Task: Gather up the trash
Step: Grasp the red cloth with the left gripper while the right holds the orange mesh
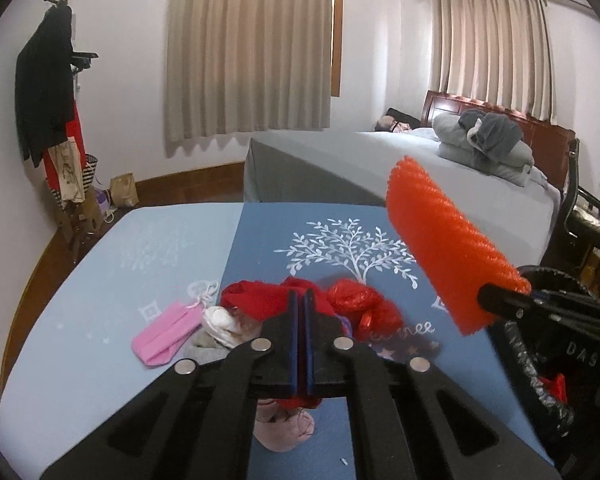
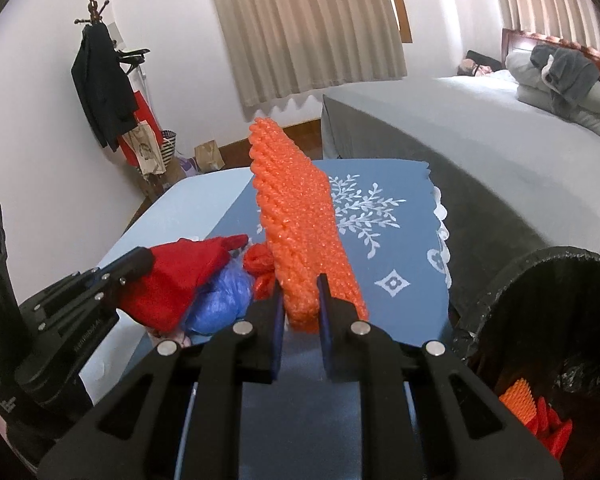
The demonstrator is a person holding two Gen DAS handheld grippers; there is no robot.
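My left gripper is shut on a red cloth at the top of a small trash pile; in the right wrist view the red cloth hangs from the left gripper. My right gripper is shut on an orange foam net that stands upright above the table. From the left wrist view the foam net slants up from the right gripper. A pink mask, a red plastic bag and a blue plastic bag lie in the pile.
A black bin lined with a bag stands at the table's right edge, with orange and red scraps inside. The table wears a blue cloth with a white tree print. Beyond it are a grey bed and a coat rack.
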